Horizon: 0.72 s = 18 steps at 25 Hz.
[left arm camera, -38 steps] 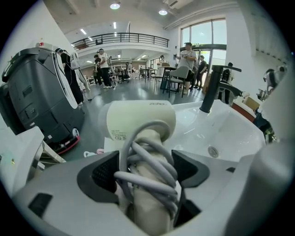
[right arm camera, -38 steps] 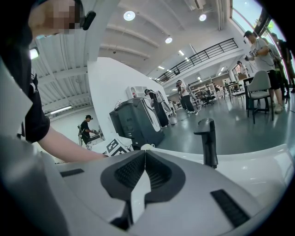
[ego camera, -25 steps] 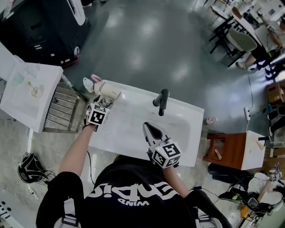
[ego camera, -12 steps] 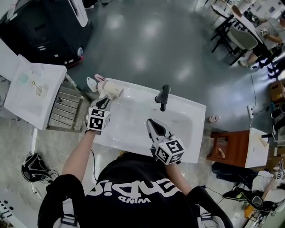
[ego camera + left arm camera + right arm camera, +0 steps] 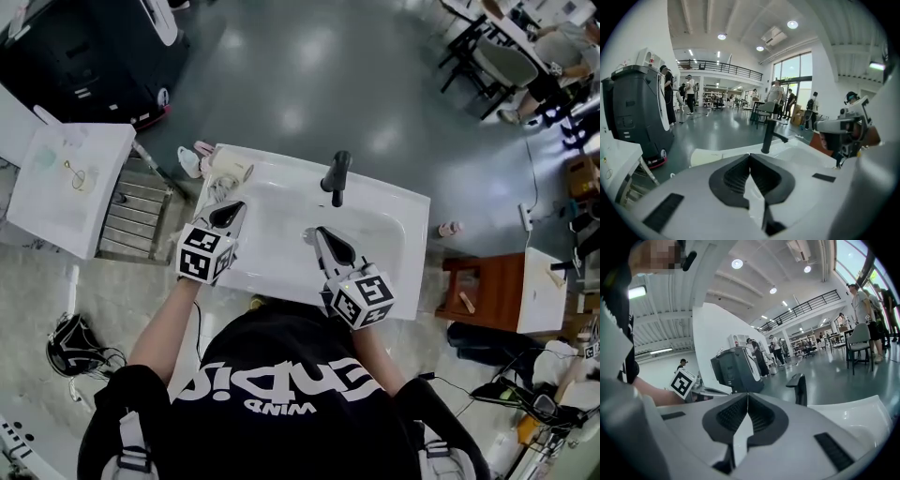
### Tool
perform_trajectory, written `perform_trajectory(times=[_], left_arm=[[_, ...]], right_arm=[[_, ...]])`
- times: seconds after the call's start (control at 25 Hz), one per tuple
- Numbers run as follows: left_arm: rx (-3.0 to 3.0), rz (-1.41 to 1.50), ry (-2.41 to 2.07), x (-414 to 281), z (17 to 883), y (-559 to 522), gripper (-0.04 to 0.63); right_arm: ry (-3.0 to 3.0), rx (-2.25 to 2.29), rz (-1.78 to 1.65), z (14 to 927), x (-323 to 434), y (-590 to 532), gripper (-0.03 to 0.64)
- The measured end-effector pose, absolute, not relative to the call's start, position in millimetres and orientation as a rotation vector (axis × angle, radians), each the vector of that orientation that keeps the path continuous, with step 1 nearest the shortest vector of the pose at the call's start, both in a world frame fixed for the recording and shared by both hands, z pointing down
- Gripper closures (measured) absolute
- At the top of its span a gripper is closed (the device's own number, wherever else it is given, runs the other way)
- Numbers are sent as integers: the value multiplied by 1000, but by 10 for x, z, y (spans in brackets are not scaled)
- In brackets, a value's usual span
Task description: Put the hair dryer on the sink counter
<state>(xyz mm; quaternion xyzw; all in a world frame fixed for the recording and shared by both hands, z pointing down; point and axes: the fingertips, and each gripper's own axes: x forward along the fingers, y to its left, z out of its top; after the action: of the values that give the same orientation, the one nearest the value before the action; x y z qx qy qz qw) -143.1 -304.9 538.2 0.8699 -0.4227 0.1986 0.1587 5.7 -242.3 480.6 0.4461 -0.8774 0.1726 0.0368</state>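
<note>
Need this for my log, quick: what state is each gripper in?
Left gripper: just closed, holding nothing.
Right gripper: closed, holding nothing.

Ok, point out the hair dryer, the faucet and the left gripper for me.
hair dryer (image 5: pixel 230 169), head view, on its cream barrel.
faucet (image 5: pixel 336 176), head view, on the black spout.
left gripper (image 5: pixel 750 155), left gripper view, where its fingers, just closed with nothing between them, meet.

Open lab hall: polished grey floor (image 5: pixel 309 84), mezzanine railing (image 5: pixel 719 68), freestanding sink unit (image 5: pixel 267 272), office chairs (image 5: pixel 511 64).
</note>
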Motion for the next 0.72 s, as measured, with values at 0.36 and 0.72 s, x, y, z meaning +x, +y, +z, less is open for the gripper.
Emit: perform_trajectory(times=[0.36, 0.72], left_arm=[[2662, 379, -1078, -1004, 4742, -2673, 575], [2841, 177, -1099, -921, 4252, -2482, 575]], right_arm=[[-2683, 1431, 399, 4603, 343, -2281, 598], [-2713, 1398, 219, 4430, 383, -2134, 598]])
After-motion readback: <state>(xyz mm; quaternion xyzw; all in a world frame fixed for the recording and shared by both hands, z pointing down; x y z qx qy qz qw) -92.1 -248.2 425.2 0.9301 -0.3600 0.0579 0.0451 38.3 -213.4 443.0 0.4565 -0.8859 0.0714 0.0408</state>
